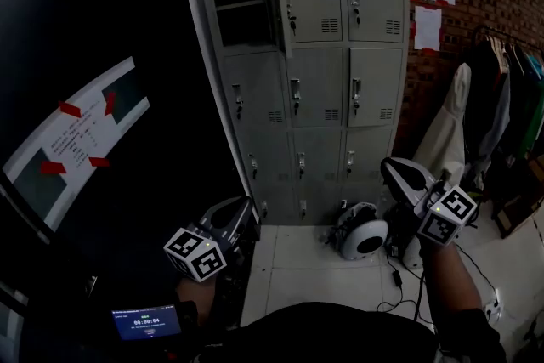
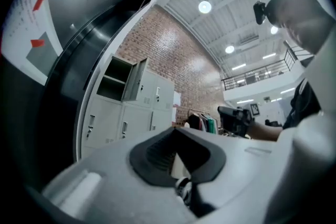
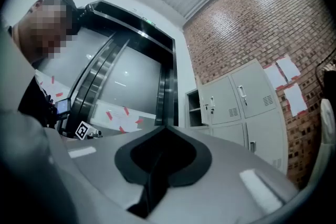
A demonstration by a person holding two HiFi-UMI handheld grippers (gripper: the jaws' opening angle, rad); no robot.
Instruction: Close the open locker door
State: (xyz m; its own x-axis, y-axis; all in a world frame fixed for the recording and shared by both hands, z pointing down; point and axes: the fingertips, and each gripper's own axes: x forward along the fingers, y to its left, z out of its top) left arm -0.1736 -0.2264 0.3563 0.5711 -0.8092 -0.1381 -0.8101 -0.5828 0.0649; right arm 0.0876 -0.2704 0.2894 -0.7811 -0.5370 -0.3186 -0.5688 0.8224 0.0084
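Locker bank [image 1: 323, 81] stands against brick wall [image 1: 476, 4]. Top-left compartment [image 1: 242, 4] open, two shelves inside dark; its door [image 1: 278, 0] swung outward, seen nearly edge-on, against neighbouring column. All other doors shut.

Left hand-held gripper [image 1: 240, 212] low, well apart from lockers; jaws pressed together, nothing between. Right hand-held gripper [image 1: 393, 170] slightly higher, near bottom row; jaws likewise together, empty.

White round device [image 1: 361, 235] on floor below lockers. Clothes rack [image 1: 501, 98] at right.
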